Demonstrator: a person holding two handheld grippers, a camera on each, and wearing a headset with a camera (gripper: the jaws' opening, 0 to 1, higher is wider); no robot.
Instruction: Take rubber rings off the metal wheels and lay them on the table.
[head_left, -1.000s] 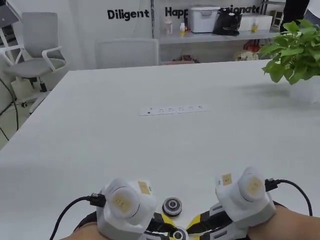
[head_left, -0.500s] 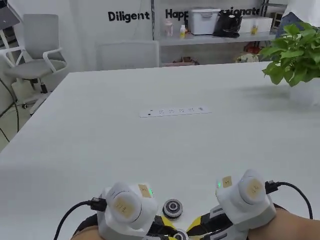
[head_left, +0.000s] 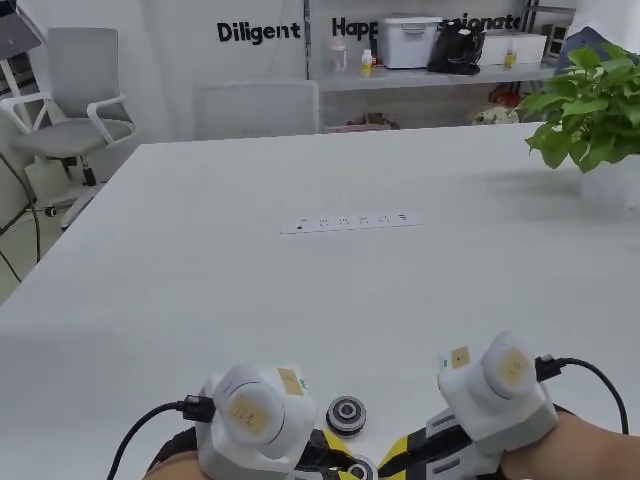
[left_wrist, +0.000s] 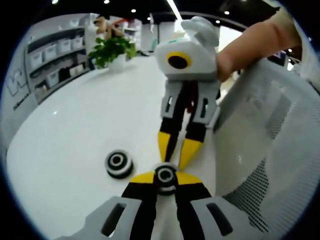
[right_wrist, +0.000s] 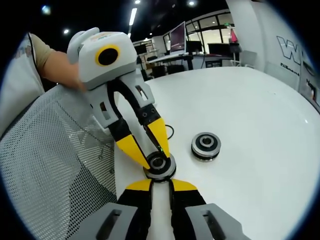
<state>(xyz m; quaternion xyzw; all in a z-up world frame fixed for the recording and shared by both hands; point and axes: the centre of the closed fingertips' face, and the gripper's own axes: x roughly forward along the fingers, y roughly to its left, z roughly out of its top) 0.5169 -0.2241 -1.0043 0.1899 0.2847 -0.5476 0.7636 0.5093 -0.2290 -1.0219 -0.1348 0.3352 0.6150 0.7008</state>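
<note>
White table (head_left: 350, 290): left gripper (left_wrist: 166, 181) pinches a wheel (right_wrist: 159, 165); right gripper's (right_wrist: 160, 189) hold unclear.

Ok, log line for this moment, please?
left gripper: shut on held wheel | right gripper: tips at its rim, grip unclear | second wheel: lying on table

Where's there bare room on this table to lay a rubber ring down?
Bare: from the loose wheel up to the power strip, and either side of it, out to the plant. Crowded: the near edge, where left gripper and right gripper meet at the held wheel.
</note>
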